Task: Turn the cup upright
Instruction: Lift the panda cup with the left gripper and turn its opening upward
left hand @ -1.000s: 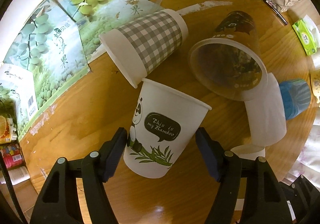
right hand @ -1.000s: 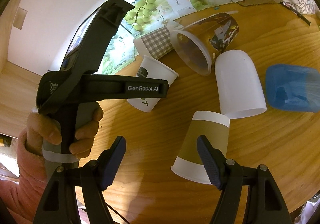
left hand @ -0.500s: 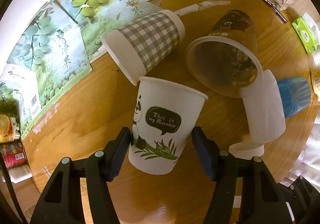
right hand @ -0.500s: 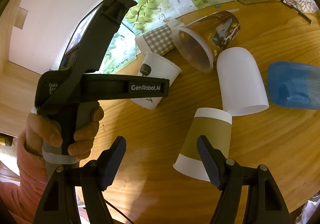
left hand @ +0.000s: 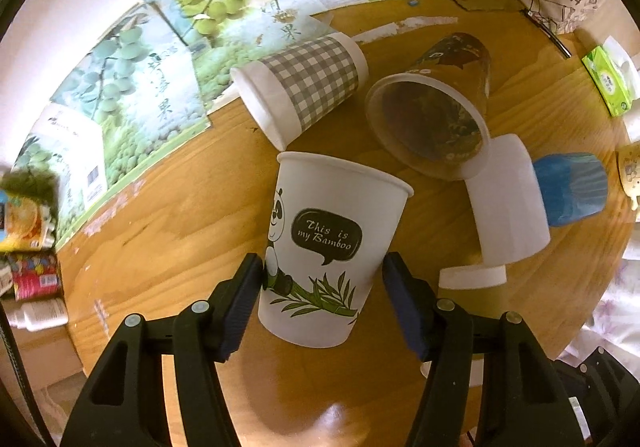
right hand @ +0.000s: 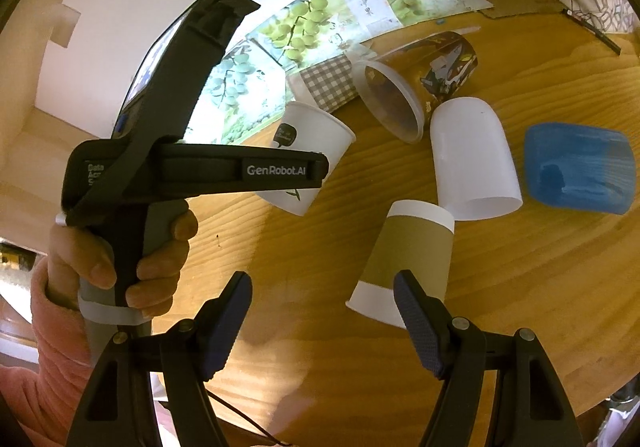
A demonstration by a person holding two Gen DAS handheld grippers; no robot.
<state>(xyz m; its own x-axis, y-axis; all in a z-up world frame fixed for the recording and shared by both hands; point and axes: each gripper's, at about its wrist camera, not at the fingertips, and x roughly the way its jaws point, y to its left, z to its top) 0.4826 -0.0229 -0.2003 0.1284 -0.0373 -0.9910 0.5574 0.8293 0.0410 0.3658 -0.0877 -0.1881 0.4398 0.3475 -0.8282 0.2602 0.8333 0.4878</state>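
Note:
A white paper cup with a panda and the words "This is my Bamboo" (left hand: 328, 243) stands mouth up between the fingers of my left gripper (left hand: 320, 291), which is shut on its lower part. The same cup shows in the right wrist view (right hand: 308, 155), partly hidden behind the left gripper's body. My right gripper (right hand: 322, 321) is open and empty above the table, with a brown-sleeved paper cup (right hand: 404, 259) standing mouth down just beyond its right finger.
On the round wooden table (left hand: 172, 215) lie a grey checked cup (left hand: 308, 87) and a clear printed cup (left hand: 432, 115) on their sides. A white cup (left hand: 508, 203) and a blue cup (left hand: 572, 187) are at the right. Grape-printed sheets (left hand: 168, 67) cover the far edge.
My left gripper's fingers have closed from wide apart onto the panda cup. The cup now sits more upright and nearer the camera. The right gripper has barely moved.

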